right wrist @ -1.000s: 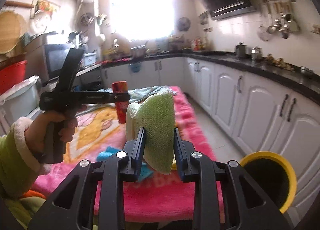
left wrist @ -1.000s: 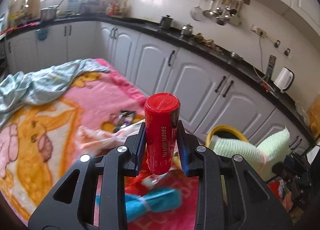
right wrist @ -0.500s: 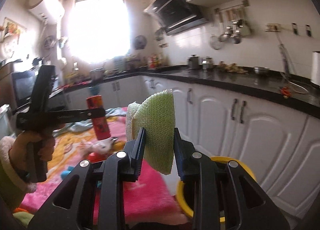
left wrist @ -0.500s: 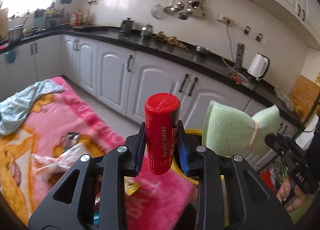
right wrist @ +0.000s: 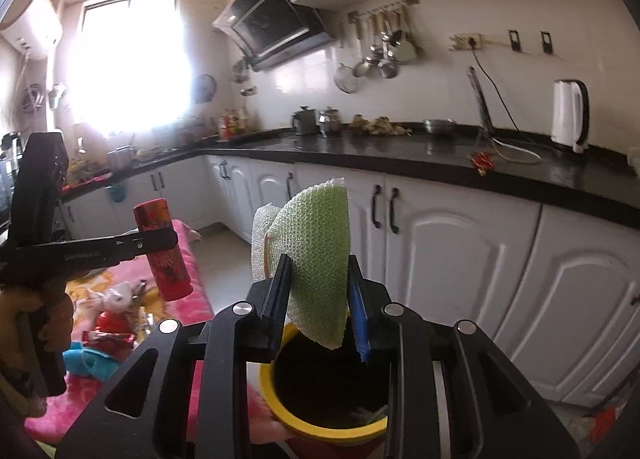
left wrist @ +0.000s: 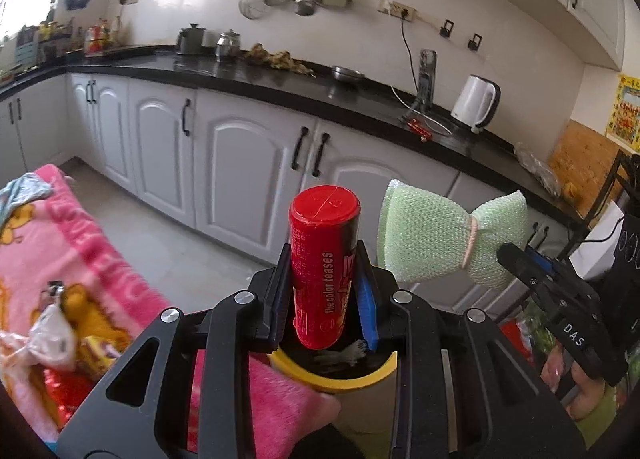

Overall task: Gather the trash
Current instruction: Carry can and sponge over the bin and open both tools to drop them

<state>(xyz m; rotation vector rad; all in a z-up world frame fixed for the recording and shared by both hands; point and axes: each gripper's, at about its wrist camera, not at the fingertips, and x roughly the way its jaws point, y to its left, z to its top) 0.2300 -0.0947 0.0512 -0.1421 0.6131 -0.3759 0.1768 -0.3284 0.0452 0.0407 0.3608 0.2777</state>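
1. The left gripper (left wrist: 324, 295) clamps an upright red cylindrical can (left wrist: 323, 259) just above the yellow-rimmed bin (left wrist: 340, 379).
2. The right gripper (right wrist: 318, 299) pinches a green foam net sleeve (right wrist: 316, 255) over the same bin's dark opening.
3. The pink blanket (left wrist: 80, 259) with remaining wrappers (left wrist: 52, 343) lies left of the bin.
4. White kitchen cabinets (left wrist: 240, 163) stand far behind.

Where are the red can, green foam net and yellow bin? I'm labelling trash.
red can (left wrist: 322, 267), left wrist view, its printed side.
green foam net (right wrist: 318, 259), right wrist view, its mesh face.
yellow bin (right wrist: 320, 429), right wrist view, its front rim.
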